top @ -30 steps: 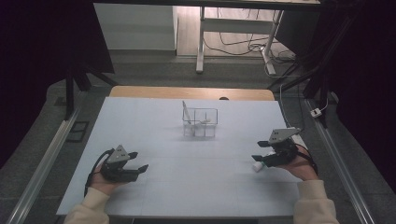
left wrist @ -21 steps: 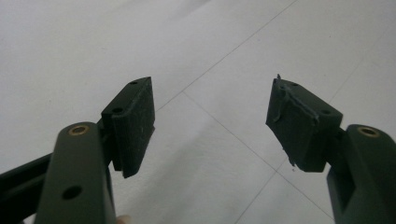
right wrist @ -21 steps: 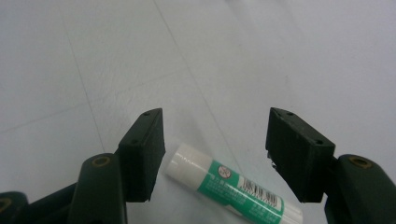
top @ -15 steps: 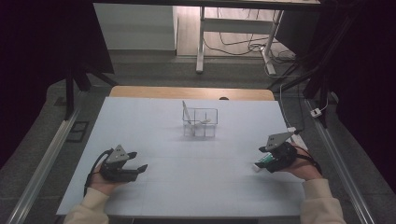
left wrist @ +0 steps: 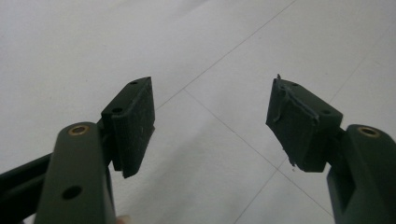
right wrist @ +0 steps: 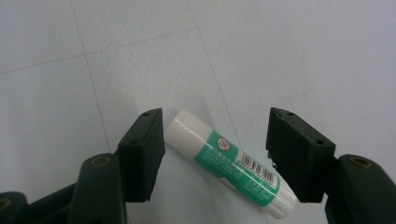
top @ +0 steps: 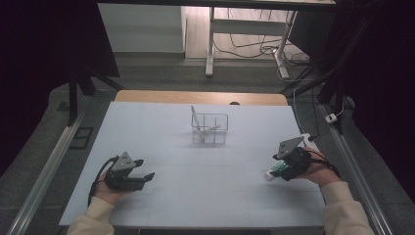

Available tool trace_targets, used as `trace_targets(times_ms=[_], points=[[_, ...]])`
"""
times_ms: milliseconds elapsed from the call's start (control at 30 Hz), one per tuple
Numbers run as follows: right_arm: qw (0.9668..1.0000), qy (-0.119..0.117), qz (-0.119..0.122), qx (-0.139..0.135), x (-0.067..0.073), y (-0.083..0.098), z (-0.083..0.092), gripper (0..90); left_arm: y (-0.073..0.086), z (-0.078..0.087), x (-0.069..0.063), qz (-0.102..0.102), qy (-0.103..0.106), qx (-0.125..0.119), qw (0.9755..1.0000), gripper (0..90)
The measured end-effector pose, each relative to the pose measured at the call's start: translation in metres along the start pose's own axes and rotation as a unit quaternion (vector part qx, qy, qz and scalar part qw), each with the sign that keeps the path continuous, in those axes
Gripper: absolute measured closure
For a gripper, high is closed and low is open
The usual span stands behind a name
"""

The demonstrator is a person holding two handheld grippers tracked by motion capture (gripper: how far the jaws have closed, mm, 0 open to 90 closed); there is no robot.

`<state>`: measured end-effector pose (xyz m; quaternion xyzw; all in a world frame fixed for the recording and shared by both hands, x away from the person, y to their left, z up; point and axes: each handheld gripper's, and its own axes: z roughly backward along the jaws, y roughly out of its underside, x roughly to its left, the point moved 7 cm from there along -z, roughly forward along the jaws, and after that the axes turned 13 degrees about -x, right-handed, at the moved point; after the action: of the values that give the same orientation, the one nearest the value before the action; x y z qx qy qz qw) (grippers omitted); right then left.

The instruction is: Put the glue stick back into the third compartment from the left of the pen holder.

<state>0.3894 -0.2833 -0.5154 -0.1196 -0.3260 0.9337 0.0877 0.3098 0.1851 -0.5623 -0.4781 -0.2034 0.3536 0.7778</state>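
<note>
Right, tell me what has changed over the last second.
The right claw has drawn back toward the person and dropped over the glue stick, which lies on the table between its open jaws, not yet gripped. The left claw, open and empty, and the clear organiser stayed where they were.

Lab, white table (top: 195, 196), floor cables (top: 244, 46)
</note>
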Motion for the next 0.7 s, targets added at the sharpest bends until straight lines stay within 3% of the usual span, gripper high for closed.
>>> trace_targets(times_ms=[433,700], points=[[0.9998,-0.011,0.01,0.013,-0.003,0.007,-0.004,36.2,0.001,-0.002,0.0,-0.001,0.004,0.005,1.0,32.5],[0.9983,-0.019,0.038,0.04,0.0,0.012,-0.015,33.7,0.002,-0.003,0.001,0.001,0.005,0.008,1.0,32.5]])
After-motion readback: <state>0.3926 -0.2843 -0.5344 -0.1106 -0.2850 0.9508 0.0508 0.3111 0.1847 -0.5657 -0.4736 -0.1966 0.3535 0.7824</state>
